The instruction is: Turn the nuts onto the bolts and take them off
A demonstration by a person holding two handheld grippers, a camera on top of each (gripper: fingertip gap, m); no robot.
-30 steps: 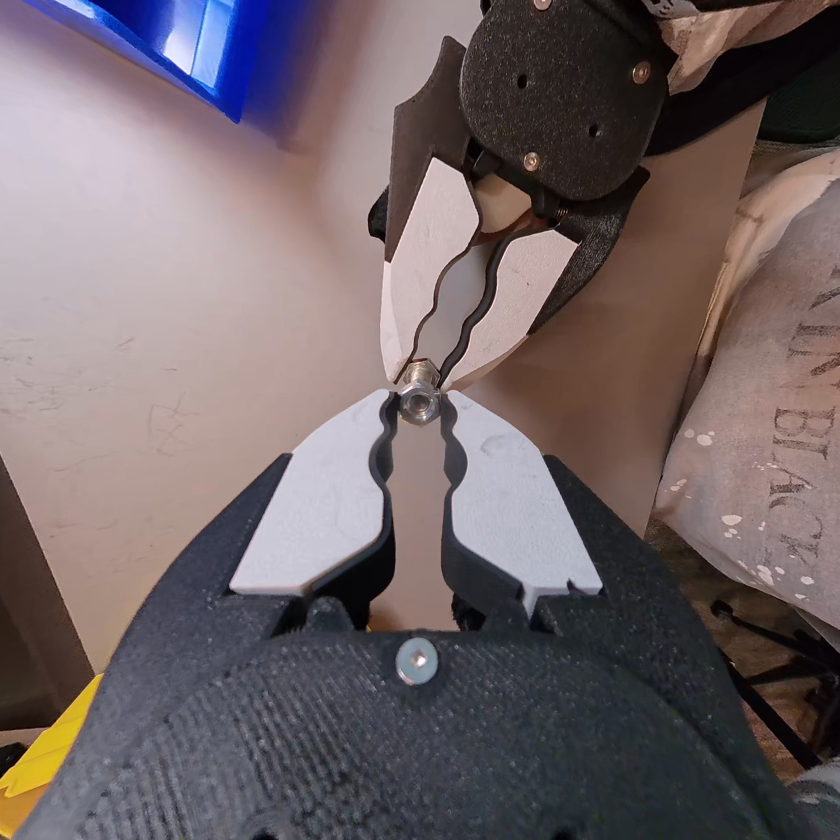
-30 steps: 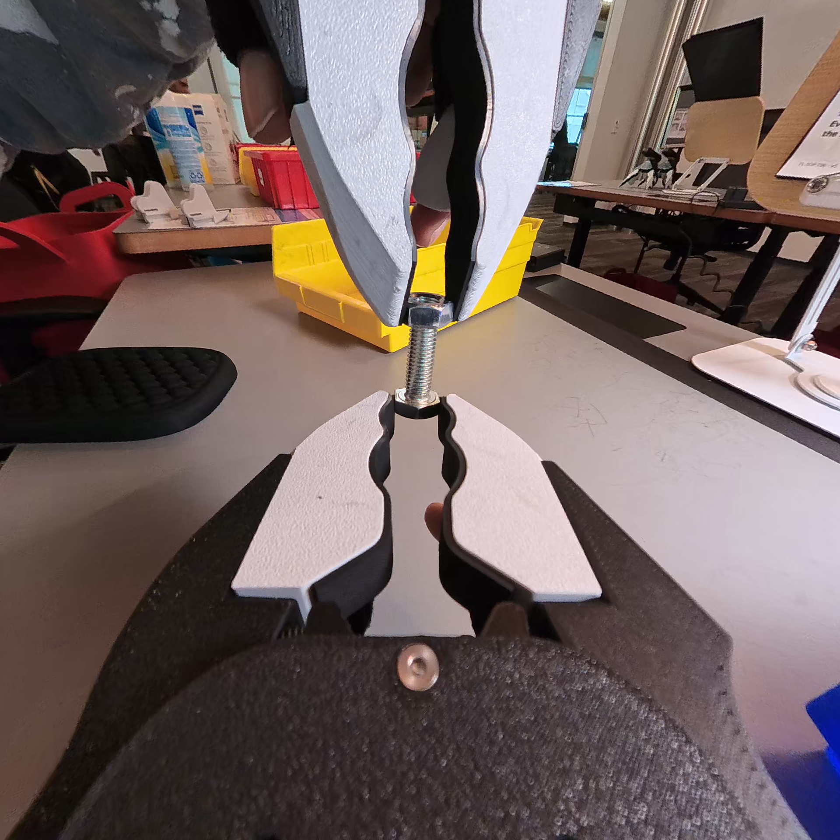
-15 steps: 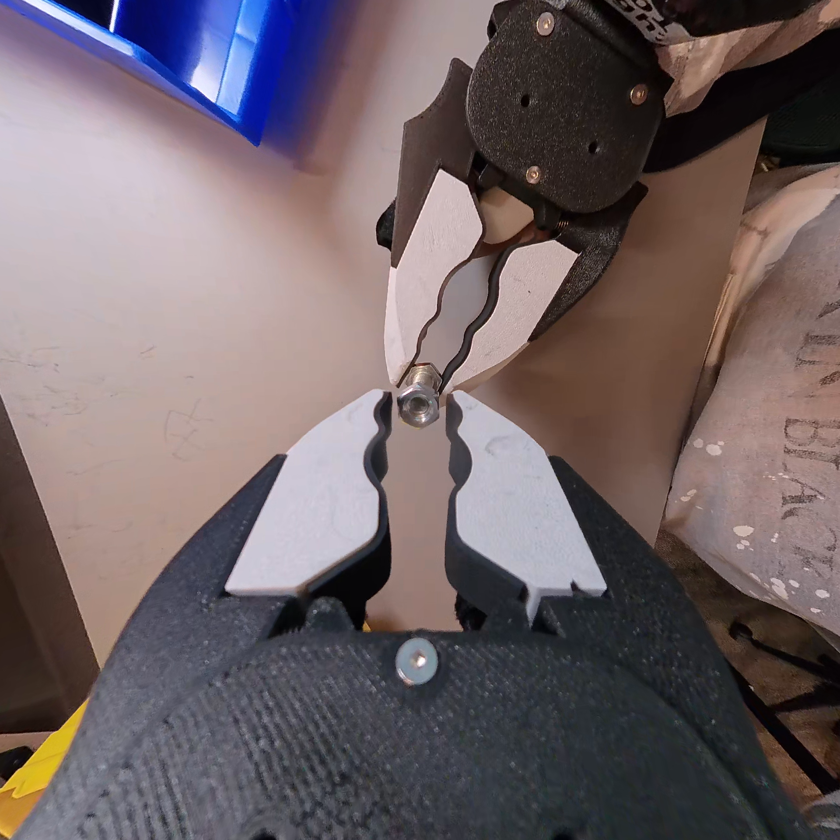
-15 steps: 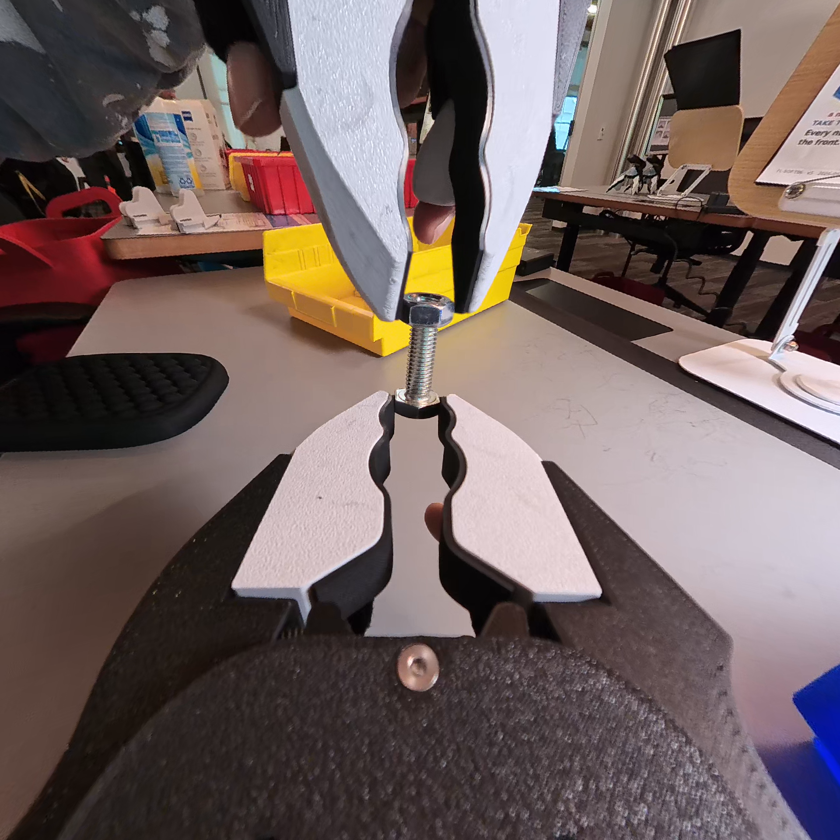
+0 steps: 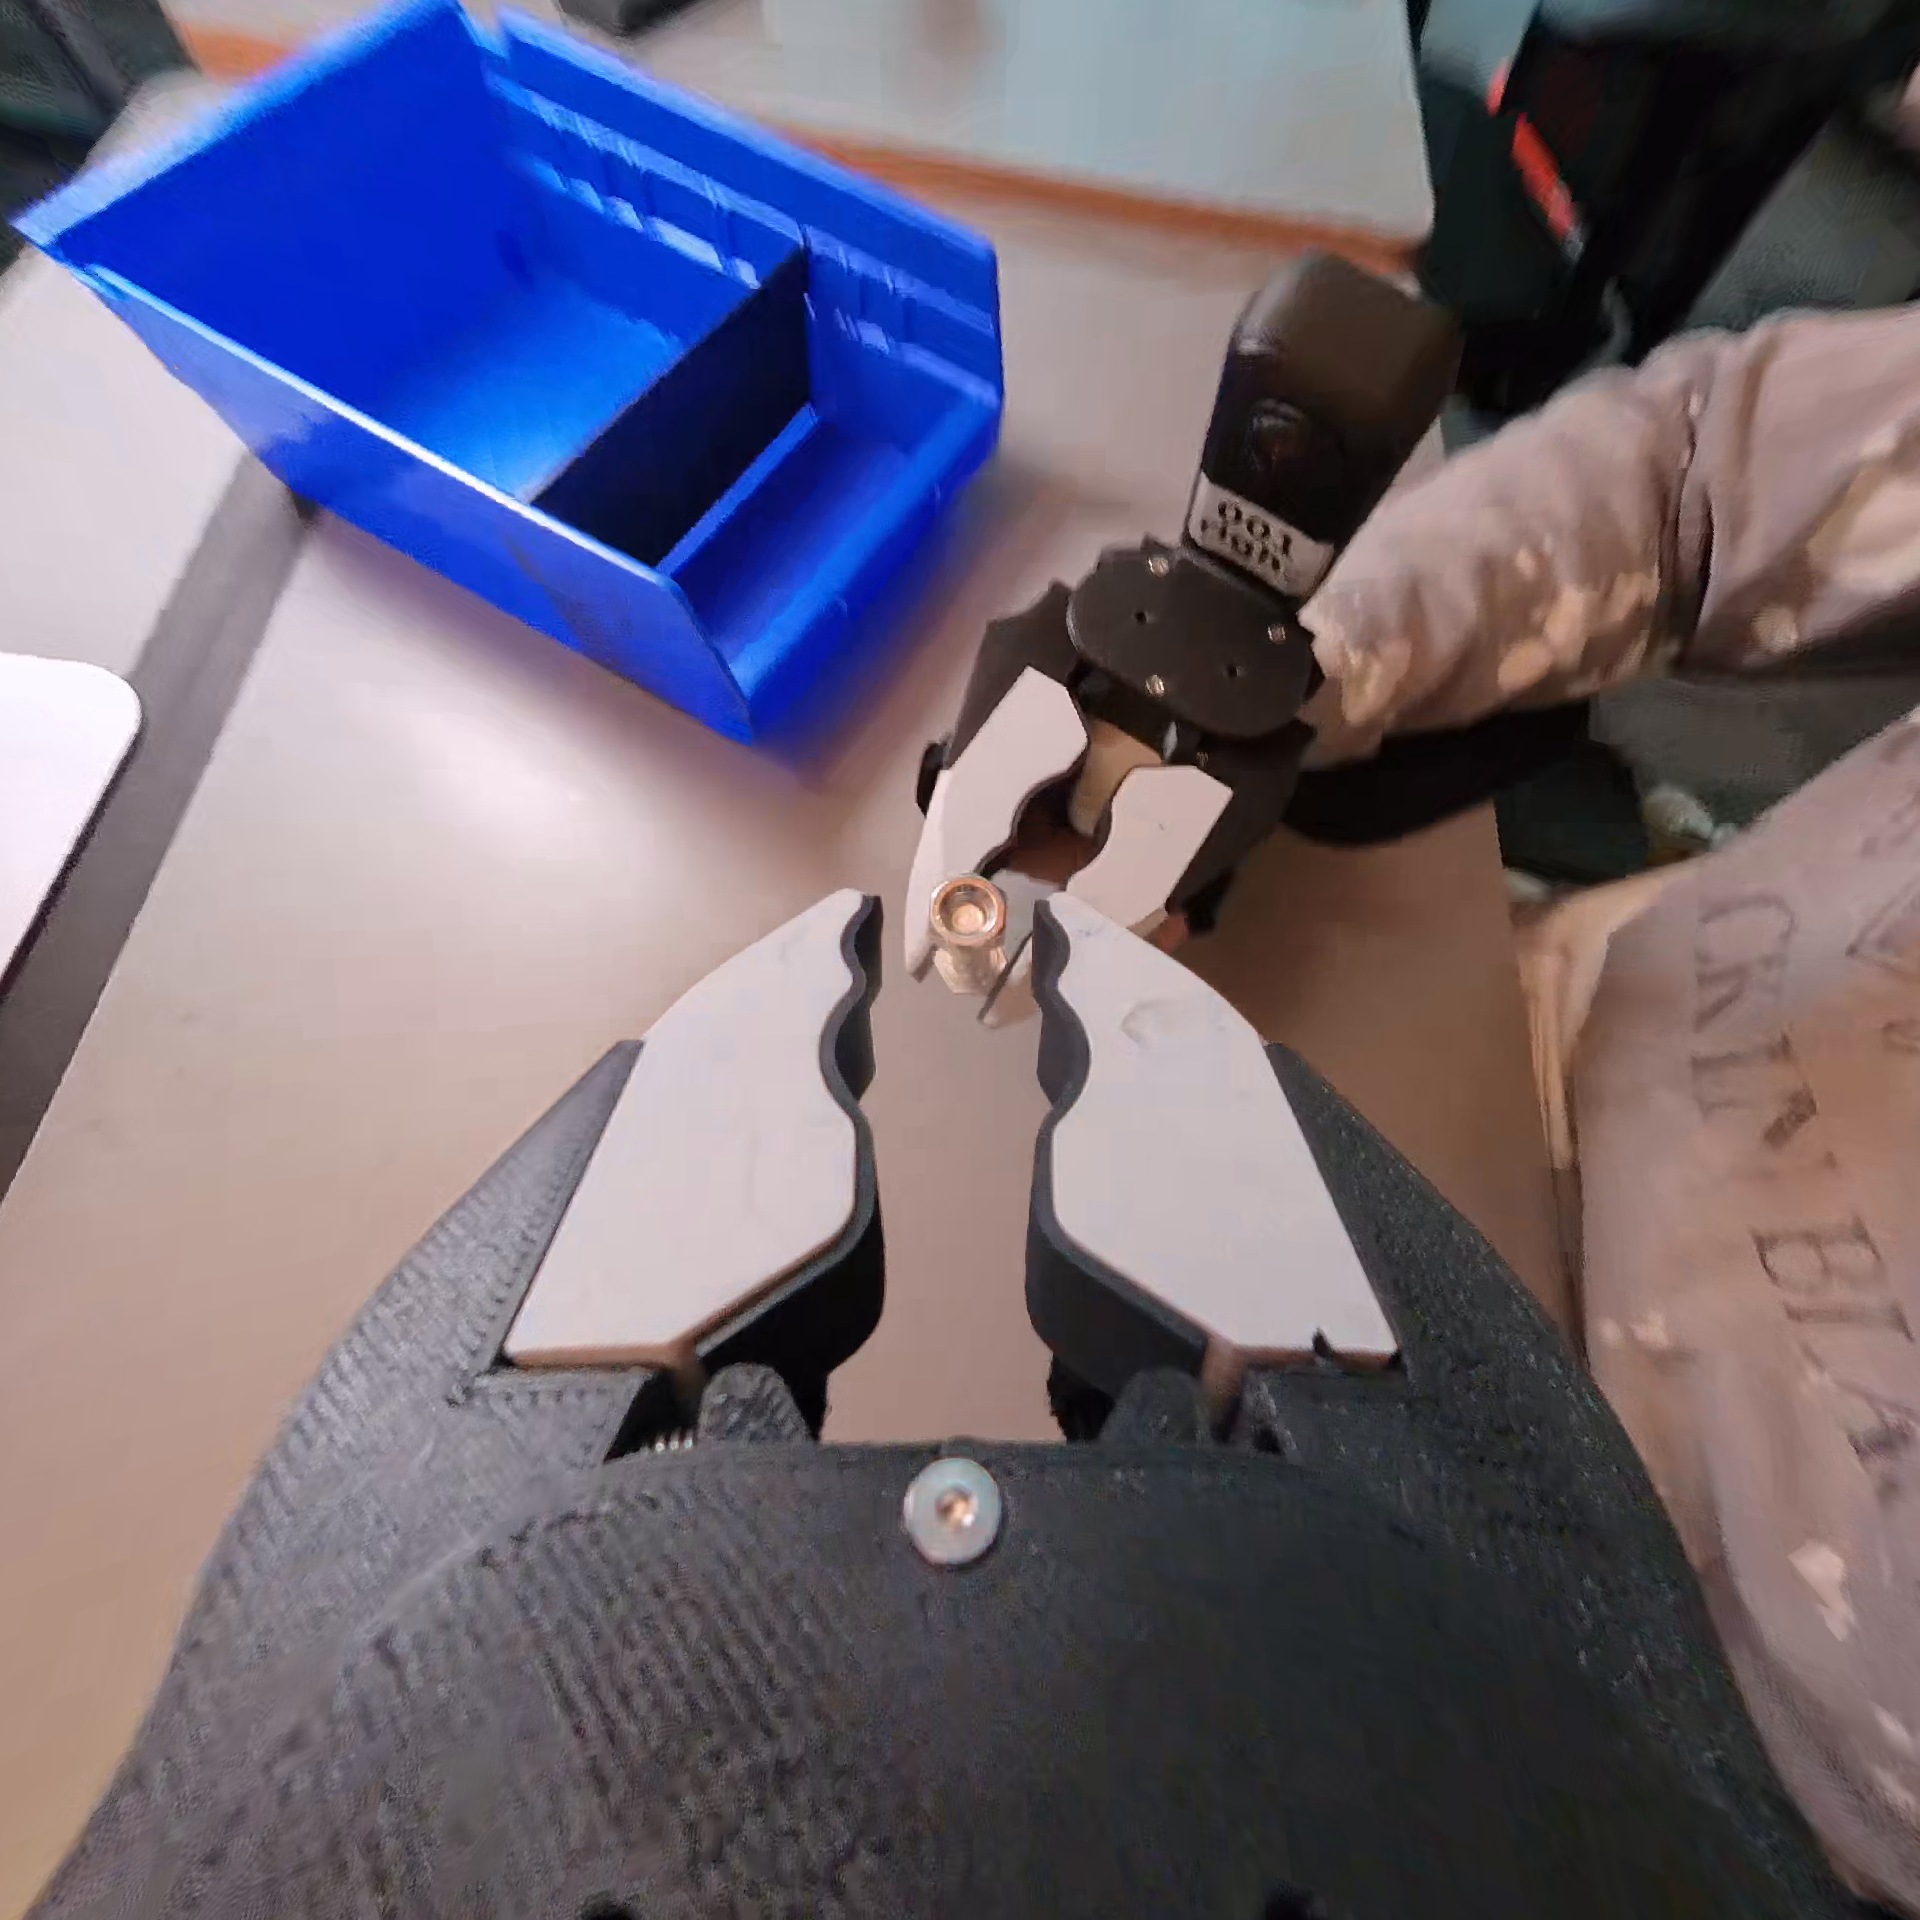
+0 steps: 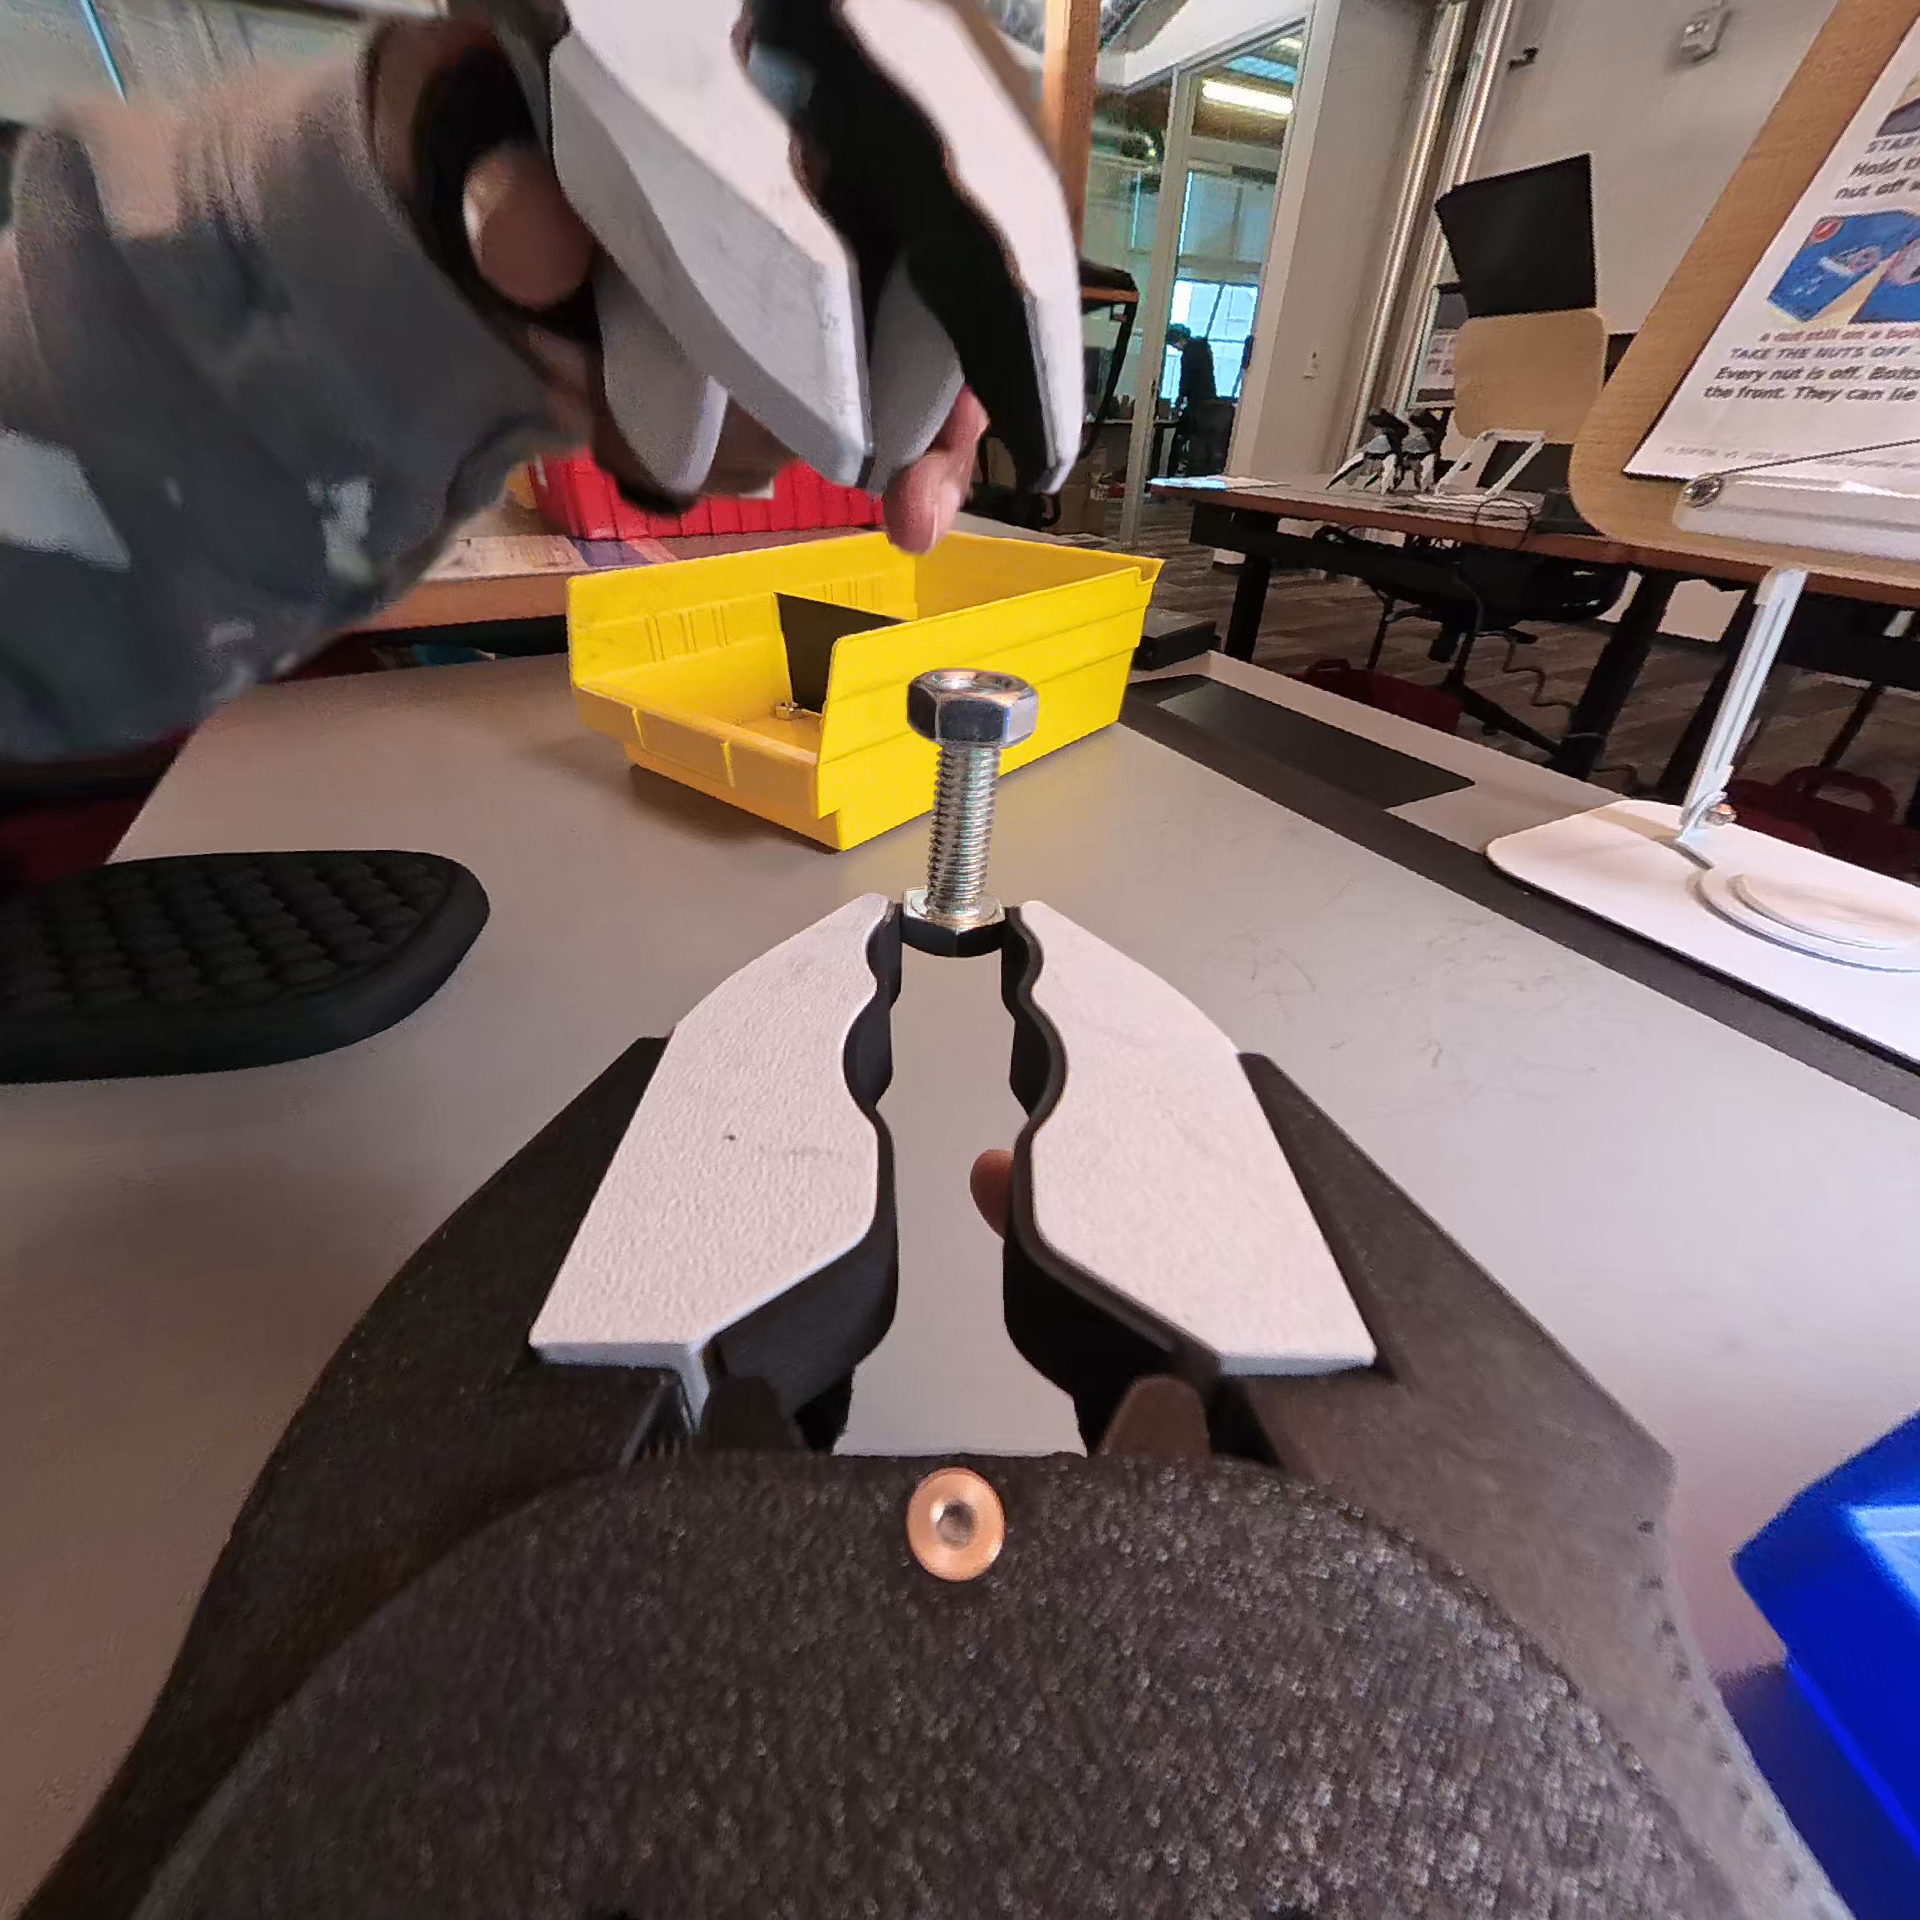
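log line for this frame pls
right claw: shut on nut | bolt: upright in nut | left claw: open, off bolt

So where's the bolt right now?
In the right wrist view the bolt stands upright, head up, its nut pinched at the right gripper tips, before the yellow bin.

Grey scuffed worktop (image 6: 1455,1091) | wood-topped desks (image 6: 1351,509) behind on black legs | dark wood-pattern floor (image 6: 1621,665) | glazed partition, daylit windows (image 6: 1216,270) beyond | white walls (image 6: 1538,94)
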